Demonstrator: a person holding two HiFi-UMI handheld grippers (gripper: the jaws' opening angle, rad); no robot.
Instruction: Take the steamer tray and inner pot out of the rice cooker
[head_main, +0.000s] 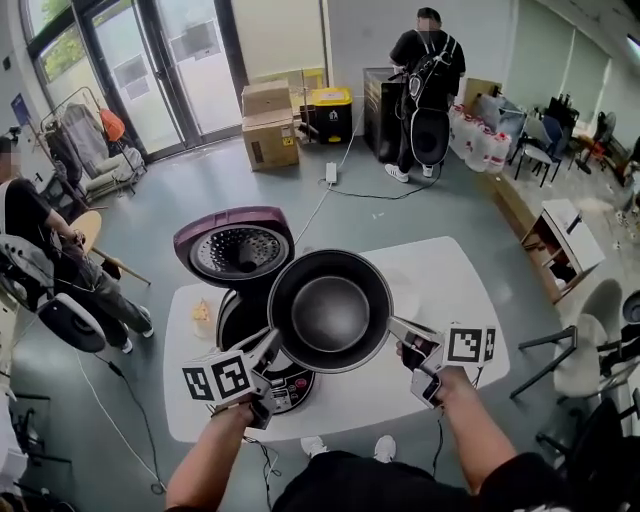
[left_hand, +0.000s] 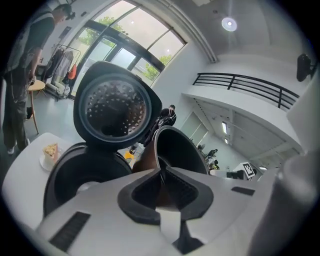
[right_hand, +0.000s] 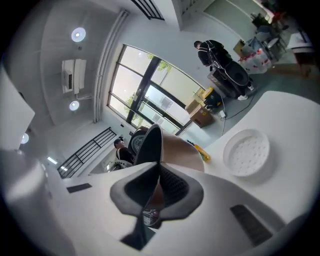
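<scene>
I am holding the dark round metal inner pot (head_main: 330, 312) above the open maroon-lidded rice cooker's (head_main: 236, 320) right side, left tool (head_main: 270, 346) and right tool (head_main: 396, 326) each clamping opposite rim edges, and any uneven tilt is risking it slipping onto the white bench (head_main: 455, 275).

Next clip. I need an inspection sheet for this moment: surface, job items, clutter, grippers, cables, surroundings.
Surface: white table, round-cornered, on a grey floor.
Job's things: inner pot held in the air above the open rice cooker; steamer tray lies on the table, apart from the cooker.
Clutter: small yellowish item on a dish beside the cooker.
Grippers: left gripper and right gripper each shut on the pot's rim, on opposite sides.
Cables: power strip on the floor; a cord trails over the floor left of the table.
Surroundings: cardboard boxes, standing person, seated person.
</scene>
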